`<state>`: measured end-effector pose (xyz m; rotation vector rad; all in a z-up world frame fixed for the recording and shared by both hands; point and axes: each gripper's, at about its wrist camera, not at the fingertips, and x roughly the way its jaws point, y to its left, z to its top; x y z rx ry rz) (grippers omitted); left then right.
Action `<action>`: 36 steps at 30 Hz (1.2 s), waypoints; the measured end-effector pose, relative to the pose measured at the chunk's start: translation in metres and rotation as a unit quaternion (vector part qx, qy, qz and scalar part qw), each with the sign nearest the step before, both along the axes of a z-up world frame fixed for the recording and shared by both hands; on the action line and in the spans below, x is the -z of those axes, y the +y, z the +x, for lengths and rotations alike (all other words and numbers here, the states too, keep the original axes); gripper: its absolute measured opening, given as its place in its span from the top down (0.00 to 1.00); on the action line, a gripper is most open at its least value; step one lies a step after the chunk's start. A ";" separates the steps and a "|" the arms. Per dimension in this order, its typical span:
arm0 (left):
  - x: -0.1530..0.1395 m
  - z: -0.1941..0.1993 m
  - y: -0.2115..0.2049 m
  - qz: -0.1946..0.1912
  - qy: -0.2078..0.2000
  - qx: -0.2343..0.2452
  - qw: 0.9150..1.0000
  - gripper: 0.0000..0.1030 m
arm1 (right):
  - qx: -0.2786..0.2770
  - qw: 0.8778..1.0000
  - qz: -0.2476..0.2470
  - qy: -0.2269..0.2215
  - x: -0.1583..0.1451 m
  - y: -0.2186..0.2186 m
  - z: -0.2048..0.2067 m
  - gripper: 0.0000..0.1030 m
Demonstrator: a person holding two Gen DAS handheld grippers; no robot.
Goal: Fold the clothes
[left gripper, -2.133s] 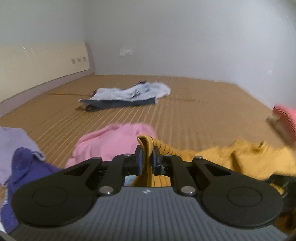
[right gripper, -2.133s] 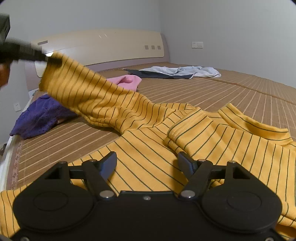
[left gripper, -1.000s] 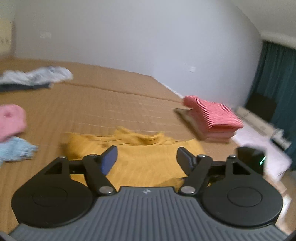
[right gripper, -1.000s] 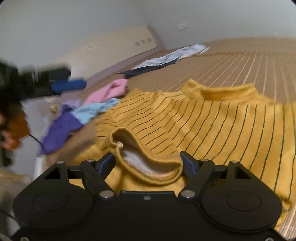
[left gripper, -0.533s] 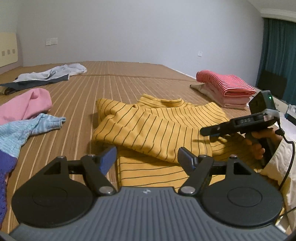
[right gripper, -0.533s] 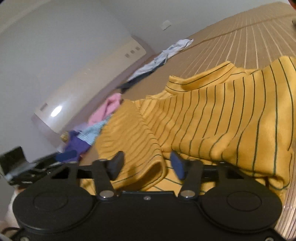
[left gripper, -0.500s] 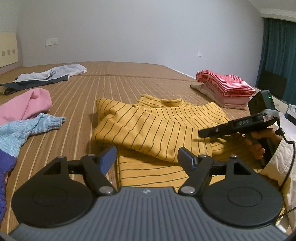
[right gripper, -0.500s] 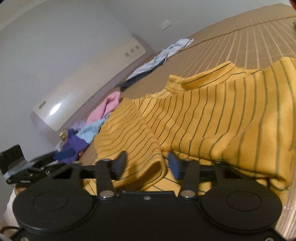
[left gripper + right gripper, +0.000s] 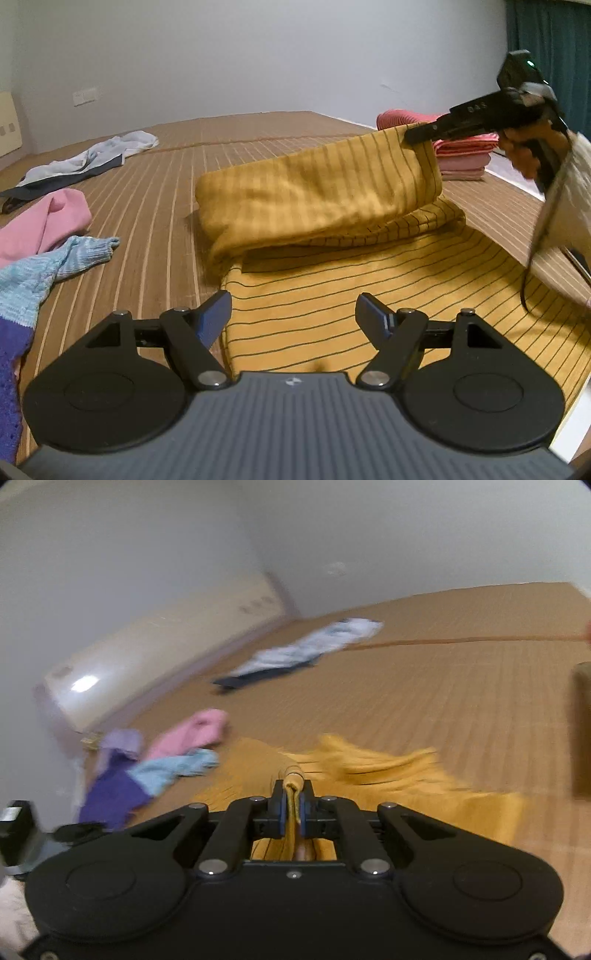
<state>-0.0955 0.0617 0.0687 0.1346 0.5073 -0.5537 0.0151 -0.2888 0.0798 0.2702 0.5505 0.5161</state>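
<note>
A yellow sweater with thin dark stripes [image 9: 332, 295] lies spread on the brown striped mat. My right gripper [image 9: 292, 805] is shut on a fold of the yellow sweater [image 9: 388, 771], fabric pinched between its blue pads. In the left wrist view that right gripper [image 9: 417, 136] holds the sweater's sleeve part lifted off the mat at upper right. My left gripper [image 9: 293, 317] is open just above the sweater's near left hem, with nothing pressed between its fingers.
A pink garment [image 9: 44, 221], a light blue knit piece [image 9: 55, 266] and a purple one [image 9: 11, 369] lie at left. A white and dark garment [image 9: 81, 166] lies farther back. A folded red-striped stack [image 9: 461, 151] sits at right.
The right gripper has shut on the sweater's folded sleeve and lifted it up off the mat. The left gripper came lower and nearer to the hem, still open.
</note>
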 end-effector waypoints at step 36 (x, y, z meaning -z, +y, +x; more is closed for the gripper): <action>-0.006 0.034 -0.012 0.060 -0.059 -0.058 0.995 0.21 | 0.021 0.989 -0.138 -0.052 0.027 0.069 -0.035 0.54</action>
